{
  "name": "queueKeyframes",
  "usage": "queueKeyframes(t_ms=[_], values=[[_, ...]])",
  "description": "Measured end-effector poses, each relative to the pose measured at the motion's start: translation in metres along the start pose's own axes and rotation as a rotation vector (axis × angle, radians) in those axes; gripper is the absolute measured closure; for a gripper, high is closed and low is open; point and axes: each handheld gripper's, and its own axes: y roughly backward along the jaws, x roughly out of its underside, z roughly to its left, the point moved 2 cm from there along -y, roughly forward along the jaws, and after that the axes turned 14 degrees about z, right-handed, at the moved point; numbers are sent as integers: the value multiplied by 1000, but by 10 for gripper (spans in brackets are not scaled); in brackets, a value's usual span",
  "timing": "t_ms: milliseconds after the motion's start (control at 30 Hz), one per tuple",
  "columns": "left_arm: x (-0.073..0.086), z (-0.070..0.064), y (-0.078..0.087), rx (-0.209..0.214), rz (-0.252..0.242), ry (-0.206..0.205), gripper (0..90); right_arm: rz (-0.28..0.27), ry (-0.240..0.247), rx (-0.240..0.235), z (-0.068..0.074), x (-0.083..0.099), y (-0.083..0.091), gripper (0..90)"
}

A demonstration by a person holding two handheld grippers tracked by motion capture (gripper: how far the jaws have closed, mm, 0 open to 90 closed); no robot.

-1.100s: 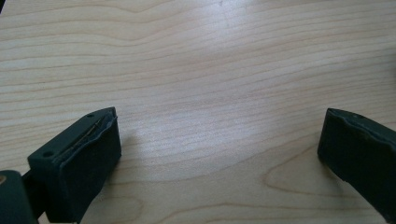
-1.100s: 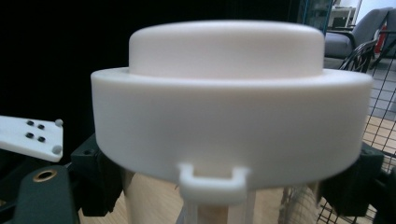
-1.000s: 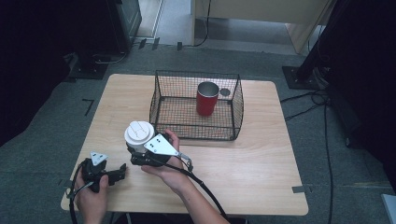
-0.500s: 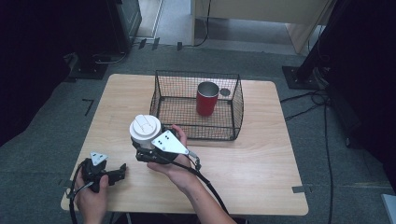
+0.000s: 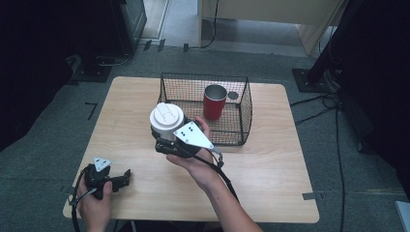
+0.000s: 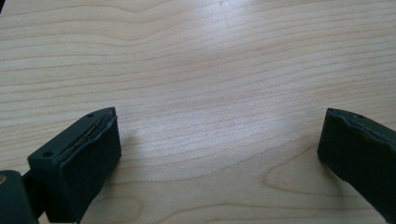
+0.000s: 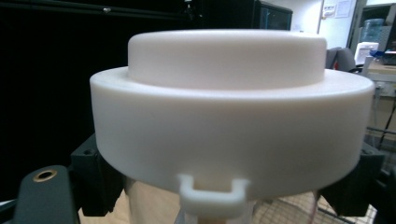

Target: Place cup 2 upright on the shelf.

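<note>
Above the table (image 5: 270,159), just in front of the wire basket (image 5: 244,113), the right gripper (image 5: 167,140) holds a cup (image 5: 167,121) with a white lid (image 7: 229,116) upright and clear of the wood. Its jaws pinch the cup from both sides just under the lid — in the right gripper view the black pads (image 7: 95,179) sit at either edge of the body, and a small tab on the lid faces the camera. The cup's near-left corner of the basket is close by, though the cup itself is outside the mesh. Inside the basket stands a red can (image 5: 214,102), upright, with a small grey disc (image 5: 233,95) lying just beside it. The left gripper (image 5: 126,175) rests low at the table's near-left corner, well apart from the cup — its jaws are spread wide over bare wood, gripping nothing.
</note>
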Motion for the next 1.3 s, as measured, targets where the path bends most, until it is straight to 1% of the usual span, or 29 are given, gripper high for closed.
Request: queueKeyframes(t_ms=[133, 267, 333, 433, 633, 700, 833, 1067, 1300], values=[[0, 0, 0, 0, 0, 0, 0, -13, -12, 15, -10, -9, 2, 158], [0, 0, 0, 0, 0, 0, 0, -30, -14, 31, -18, -18, 2, 158], [0, 0, 0, -1, 2, -2, 0, -39, -24, 36, -22, -23, 2, 158], [0, 0, 0, 0, 0, 0, 0, -52, -17, 54, -28, -29, 1, 158], [0, 0, 0, 0, -1, 1, 0, -56, -17, 85, -40, -37, -5, 158], [0, 0, 0, 0, -1, 1, 0, -60, -16, 91, -43, -39, -7, 158], [0, 0, 0, 0, -1, 0, 0, -61, -31, 98, -47, -41, -11, 158], [0, 0, 0, 0, -1, 0, 0, -57, -38, 128, -53, -42, -24, 158], [0, 0, 0, -1, -3, 0, 0, -43, -70, 152, -63, -41, -38, 158]])
